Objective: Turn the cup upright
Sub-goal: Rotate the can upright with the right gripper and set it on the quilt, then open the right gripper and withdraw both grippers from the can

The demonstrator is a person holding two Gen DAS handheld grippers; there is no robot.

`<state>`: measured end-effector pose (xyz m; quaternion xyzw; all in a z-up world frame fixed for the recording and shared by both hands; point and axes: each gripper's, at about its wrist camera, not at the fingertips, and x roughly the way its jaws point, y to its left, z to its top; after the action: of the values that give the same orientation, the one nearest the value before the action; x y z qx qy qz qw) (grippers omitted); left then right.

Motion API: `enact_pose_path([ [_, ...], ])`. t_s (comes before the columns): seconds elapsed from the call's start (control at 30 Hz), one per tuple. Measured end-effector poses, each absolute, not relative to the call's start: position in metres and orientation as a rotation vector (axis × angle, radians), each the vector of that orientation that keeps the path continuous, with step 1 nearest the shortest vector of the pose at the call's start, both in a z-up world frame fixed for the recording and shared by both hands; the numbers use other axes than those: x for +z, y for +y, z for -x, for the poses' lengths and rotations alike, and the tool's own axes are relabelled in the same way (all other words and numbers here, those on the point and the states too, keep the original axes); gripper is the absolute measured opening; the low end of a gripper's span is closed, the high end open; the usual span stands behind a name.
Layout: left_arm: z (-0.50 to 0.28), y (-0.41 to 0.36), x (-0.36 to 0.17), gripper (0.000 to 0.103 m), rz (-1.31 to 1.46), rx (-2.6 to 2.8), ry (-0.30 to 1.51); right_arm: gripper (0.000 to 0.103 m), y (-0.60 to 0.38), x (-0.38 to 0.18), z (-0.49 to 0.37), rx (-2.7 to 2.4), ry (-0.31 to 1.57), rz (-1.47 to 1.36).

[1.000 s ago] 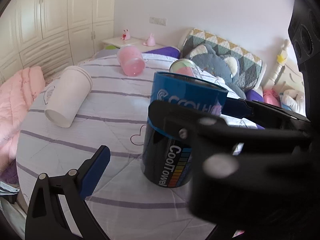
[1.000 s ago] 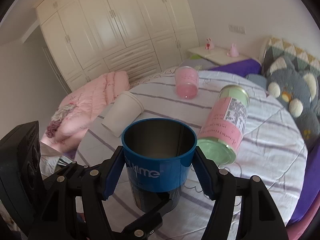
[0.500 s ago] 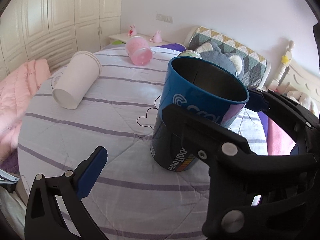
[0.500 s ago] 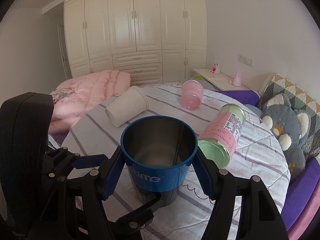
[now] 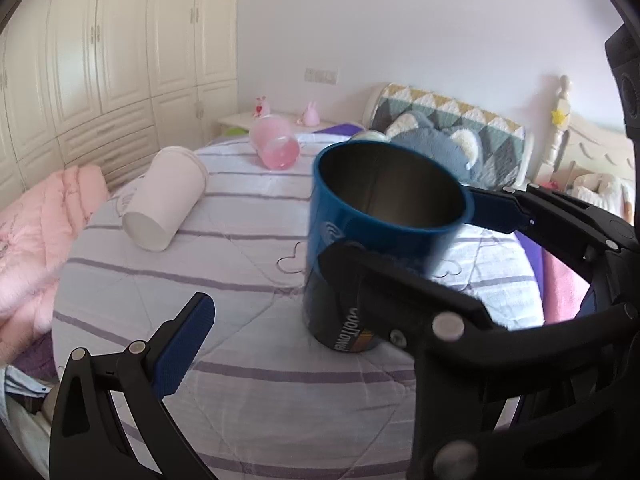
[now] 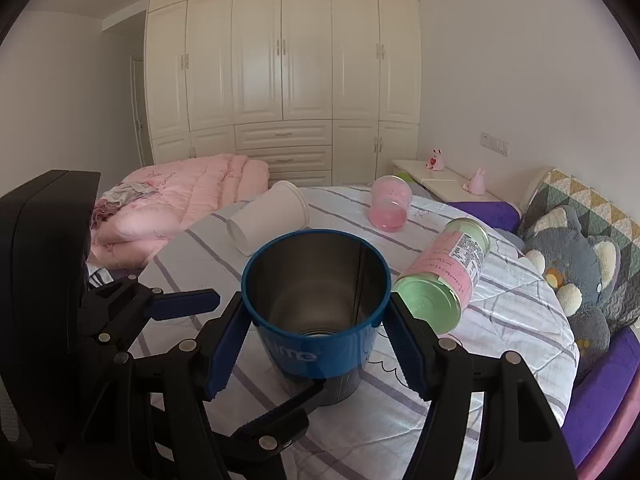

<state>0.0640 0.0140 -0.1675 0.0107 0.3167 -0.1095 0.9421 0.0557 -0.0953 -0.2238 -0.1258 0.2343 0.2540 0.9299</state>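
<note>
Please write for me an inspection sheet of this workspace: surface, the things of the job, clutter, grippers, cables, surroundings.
Surface: round table, striped lilac cloth.
Job's things: blue cup upright, mouth up, empty.
Clutter: white paper cup, pink cup and green canister, all lying on their sides.
Grippers: right gripper jaws clamp the blue cup; left gripper open beside it.
Cables: nothing seen.
Surroundings: wardrobe, pink quilt, grey plush toy.

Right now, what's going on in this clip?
The right gripper is clamped on a blue cup, mouth up, its base on or just above the striped bedspread. The left gripper stands open beside it, holding nothing. A white cup, a pink cup and a green-and-pink can lie on their sides behind.
</note>
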Motion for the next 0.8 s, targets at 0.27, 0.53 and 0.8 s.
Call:
enact_pose_path([
  [0.27,-0.063,0.012,-0.165,0.103,-0.021,-0.253,0.626,0.078,-0.104,-0.218,-0.048,0.517,0.447,0.255],
  [0.53,-0.051,0.006,-0.16,0.103,-0.031,-0.244,0.604,0.078,-0.107,-0.215,-0.042,0.522,0.436,0.254],
  [0.8,-0.032,0.0,-0.143,0.103,-0.053,-0.252,0.565,0.079,-0.112,-0.202,-0.025,0.524,0.395,0.249],
])
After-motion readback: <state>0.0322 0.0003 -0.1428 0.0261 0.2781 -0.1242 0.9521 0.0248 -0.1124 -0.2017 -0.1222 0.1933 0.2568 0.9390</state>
